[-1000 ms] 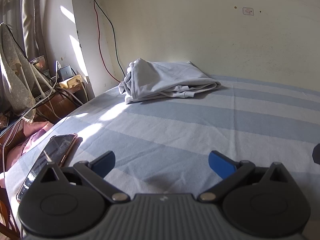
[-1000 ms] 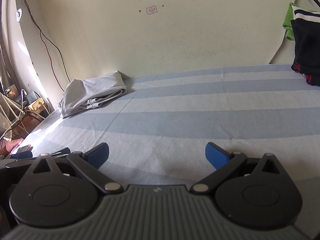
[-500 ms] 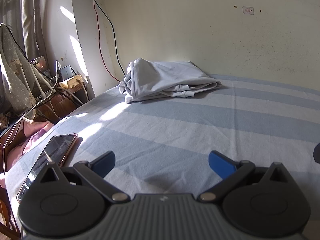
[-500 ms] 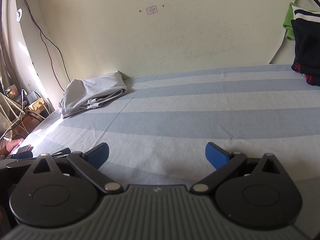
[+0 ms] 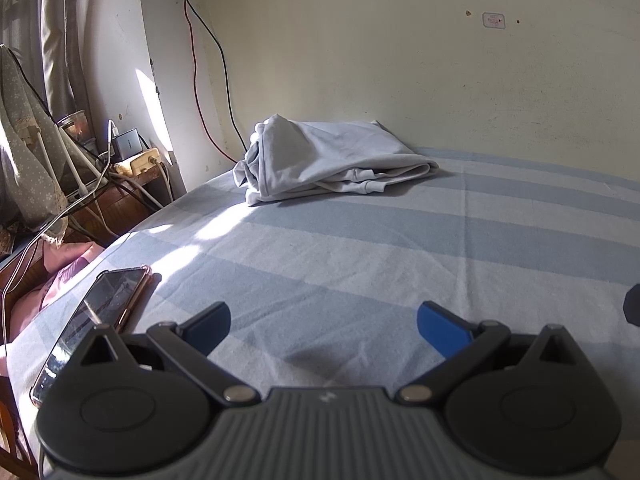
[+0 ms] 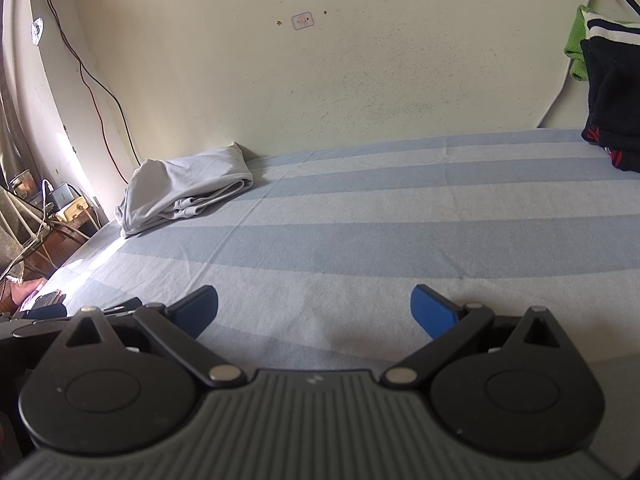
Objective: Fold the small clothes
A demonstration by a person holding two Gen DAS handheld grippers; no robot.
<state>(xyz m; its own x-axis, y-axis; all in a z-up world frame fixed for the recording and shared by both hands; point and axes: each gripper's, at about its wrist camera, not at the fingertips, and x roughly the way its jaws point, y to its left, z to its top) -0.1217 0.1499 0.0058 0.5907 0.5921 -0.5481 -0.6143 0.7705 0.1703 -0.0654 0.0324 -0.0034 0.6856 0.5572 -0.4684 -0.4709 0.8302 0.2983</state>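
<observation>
Grey garment point(image 5: 328, 164): bunched at 12 o'clock on the striped bed point(image 5: 400, 248), against the wall. Left gripper point(image 5: 323, 326) and right gripper point(image 6: 314, 310): fingers spread wide, empty, well short of it. Risk: phone point(image 5: 96, 320) at 9 o'clock near the bed edge, liable to be knocked off.

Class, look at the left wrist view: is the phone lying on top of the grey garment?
No. The phone lies on the bedsheet near its edge, apart from the grey garment.

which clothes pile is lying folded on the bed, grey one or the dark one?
The light grey garment, by the wall at the bed's far left corner. The dark clothes sit at the right edge; their support isn't visible.
</observation>
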